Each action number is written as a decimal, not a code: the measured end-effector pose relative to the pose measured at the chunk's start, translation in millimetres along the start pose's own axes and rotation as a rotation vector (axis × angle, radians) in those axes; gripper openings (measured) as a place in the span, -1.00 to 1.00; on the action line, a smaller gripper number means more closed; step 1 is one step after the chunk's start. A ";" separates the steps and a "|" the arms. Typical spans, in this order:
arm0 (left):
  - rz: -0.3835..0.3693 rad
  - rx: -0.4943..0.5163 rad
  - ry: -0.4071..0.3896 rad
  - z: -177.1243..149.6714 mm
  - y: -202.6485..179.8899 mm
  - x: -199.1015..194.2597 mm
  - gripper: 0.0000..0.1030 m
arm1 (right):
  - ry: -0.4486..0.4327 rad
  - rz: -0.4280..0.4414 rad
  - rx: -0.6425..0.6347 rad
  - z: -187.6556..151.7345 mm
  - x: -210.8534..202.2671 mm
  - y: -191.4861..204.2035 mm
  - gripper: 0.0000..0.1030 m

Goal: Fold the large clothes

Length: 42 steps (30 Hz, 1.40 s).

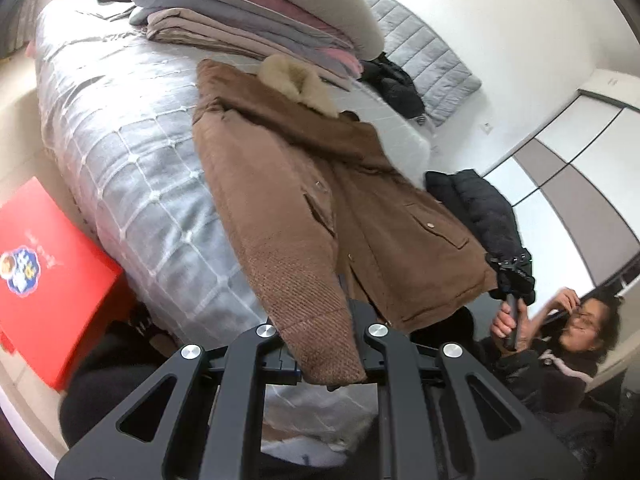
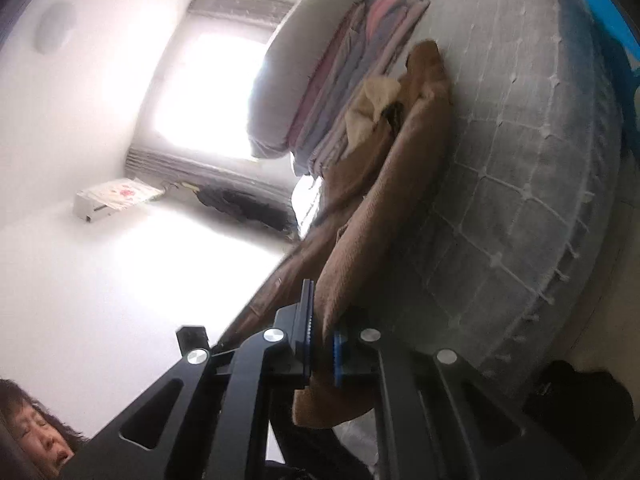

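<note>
Left gripper (image 1: 320, 360) and right gripper (image 2: 324, 354) each clamped on the brown fur-collared woven coat's (image 1: 320, 184) hem — lifted off grey quilted bed (image 1: 120, 140), no fold made yet.

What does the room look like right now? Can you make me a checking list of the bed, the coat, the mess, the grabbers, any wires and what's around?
Surface: grey bed cover with a white grid pattern, coat spread across it.
Job's things: brown coat with a cream fur collar, its lower end lifted off the bed.
Clutter: stack of folded grey and pink bedding; black puffy jacket; other dark clothes; red flat box beside the bed.
Grippers: left gripper shut on the coat's ribbed sleeve; right gripper shut on the coat's edge.
Cables: nothing seen.
Surroundings: bright window, white walls, wardrobe doors, a person holding the grippers.
</note>
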<state>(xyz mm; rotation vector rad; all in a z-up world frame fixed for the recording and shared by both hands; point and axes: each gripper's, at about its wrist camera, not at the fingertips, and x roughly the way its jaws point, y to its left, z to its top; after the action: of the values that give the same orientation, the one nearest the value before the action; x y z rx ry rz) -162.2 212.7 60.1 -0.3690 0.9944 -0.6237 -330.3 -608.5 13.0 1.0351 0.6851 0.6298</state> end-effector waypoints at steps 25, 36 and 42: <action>0.115 0.138 -0.138 56.3 -3.8 147.4 -0.12 | 0.061 -0.426 -0.358 51.8 205.5 19.2 0.48; 0.109 0.075 -0.236 44.5 38.2 174.5 -0.14 | -0.132 -0.512 -0.329 99.8 188.7 4.3 0.57; 0.151 0.150 -0.442 122.6 9.4 176.1 0.38 | -0.181 -0.555 -0.314 176.5 231.2 -20.5 0.58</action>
<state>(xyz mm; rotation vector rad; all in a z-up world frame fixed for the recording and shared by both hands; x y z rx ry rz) 15.9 108.5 0.4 -0.2794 0.5431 -0.4498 -46.7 -540.5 7.4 0.5618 0.6513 0.1475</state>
